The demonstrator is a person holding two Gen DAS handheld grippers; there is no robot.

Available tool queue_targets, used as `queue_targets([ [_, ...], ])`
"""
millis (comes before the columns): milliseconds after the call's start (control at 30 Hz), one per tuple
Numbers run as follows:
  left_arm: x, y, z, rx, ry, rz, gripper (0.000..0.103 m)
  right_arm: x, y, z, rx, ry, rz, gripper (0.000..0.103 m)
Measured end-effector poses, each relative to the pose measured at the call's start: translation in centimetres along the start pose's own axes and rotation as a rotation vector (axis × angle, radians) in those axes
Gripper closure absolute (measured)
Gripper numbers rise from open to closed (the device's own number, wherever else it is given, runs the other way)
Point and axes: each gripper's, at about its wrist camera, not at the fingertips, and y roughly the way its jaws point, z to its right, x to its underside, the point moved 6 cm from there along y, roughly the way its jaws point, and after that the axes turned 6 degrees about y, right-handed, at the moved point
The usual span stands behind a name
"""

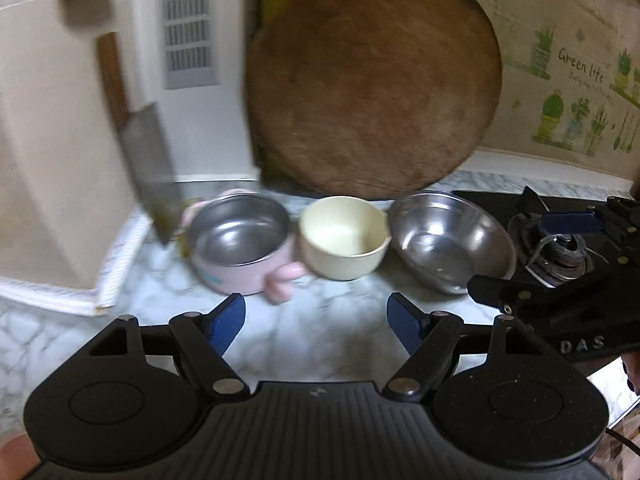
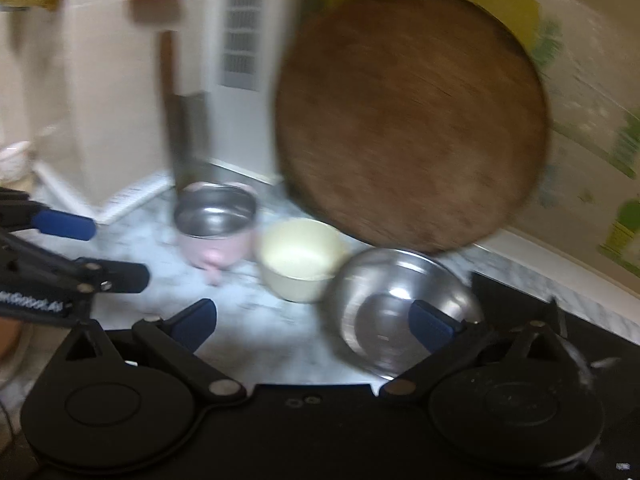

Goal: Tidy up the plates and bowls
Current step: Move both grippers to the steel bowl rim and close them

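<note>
We see three bowls in row on marble counter, below round wooden board: pink bowl left, cream bowl middle, steel bowl right beside stove.

Left gripper open, empty. Right gripper wide open, empty, one finger over steel bowl.

We judge steel bowl light, stiff, slippery: pinch rim. Cream bowl likely breakable: grip wall gently.

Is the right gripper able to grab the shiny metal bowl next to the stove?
Probably yes. The right gripper is open and empty, the metal bowl lies just ahead of it on the counter, and nothing sits between them. One finger already overlaps the bowl's rim.
</note>
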Motion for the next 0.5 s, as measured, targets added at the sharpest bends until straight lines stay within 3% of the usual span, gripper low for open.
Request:
queue_targets([
  [333,-3.0,6.8,4.9,0.064,0.011,-0.077,0.025,-0.7,5.8,10.3,0.143,0.083,-0.063,0.000],
  [500,-3.6,10.3,6.5,0.079,-0.017,-0.136,0.025,-1.2,8.6,13.4,0.149,0.100,-0.112,0.001],
])
